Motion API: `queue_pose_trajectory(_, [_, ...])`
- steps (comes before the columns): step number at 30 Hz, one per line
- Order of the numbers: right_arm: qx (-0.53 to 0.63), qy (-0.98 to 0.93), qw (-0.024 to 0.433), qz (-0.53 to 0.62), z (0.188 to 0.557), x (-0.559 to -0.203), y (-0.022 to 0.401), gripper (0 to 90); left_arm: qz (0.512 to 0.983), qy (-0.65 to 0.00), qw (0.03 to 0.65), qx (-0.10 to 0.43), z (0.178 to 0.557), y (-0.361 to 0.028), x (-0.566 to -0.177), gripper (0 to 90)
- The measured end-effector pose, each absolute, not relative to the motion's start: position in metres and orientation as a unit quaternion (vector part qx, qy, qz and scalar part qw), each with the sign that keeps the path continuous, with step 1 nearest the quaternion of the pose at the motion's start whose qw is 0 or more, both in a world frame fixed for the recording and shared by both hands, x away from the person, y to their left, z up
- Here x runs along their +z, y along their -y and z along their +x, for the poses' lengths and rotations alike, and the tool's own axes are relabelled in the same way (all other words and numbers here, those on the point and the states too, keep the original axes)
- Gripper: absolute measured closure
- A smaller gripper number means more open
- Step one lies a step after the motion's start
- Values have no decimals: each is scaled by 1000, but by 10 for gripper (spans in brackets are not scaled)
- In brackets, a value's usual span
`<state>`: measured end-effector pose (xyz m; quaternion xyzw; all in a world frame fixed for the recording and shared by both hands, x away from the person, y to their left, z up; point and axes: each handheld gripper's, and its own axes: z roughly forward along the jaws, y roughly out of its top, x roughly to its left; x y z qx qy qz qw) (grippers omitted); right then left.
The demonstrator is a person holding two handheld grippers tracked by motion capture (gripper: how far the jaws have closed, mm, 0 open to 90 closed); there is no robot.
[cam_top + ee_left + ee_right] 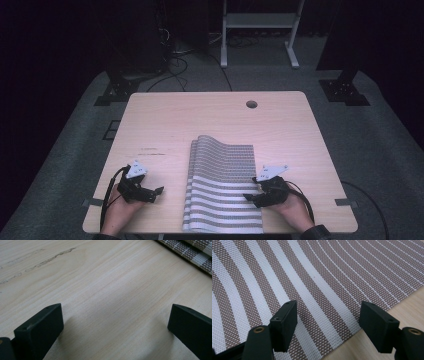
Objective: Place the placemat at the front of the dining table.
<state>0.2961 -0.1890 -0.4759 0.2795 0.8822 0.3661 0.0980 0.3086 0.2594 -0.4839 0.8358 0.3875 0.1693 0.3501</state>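
No readable text, label or number shows anywhere

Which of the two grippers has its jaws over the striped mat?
The right gripper: its open jaws hang over the striped mat's right edge. The left gripper has bare table beneath it.

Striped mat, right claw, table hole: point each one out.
Striped mat (225, 185), high view, middle of its top surface.
Right claw (253, 189), high view, midway between its fingertips.
Table hole (251, 104), high view, its centre.
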Motion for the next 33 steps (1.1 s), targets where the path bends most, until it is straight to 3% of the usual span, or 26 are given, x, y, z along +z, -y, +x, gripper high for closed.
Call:
queue_pose_trajectory(7, [363,-882,95,285,295,-474,190,365,836,-387,350,169,309,-259,-484,0])
queue_pose_trajectory(10, [364,-880,103,288,294,-472,193,560,837,-385,351,169,308,-259,-484,0])
queue_pose_trajectory(14, [368,-876,99,296,294,-472,196,650,837,-385,351,169,308,-259,-484,0])
queue_pose_trajectory(18, [366,-877,103,293,295,-470,199,824,837,-385,351,169,308,-259,-484,0])
queue_pose_trajectory(33, [362,-872,101,313,299,-463,218,853,837,-385,351,169,308,-259,-484,0])
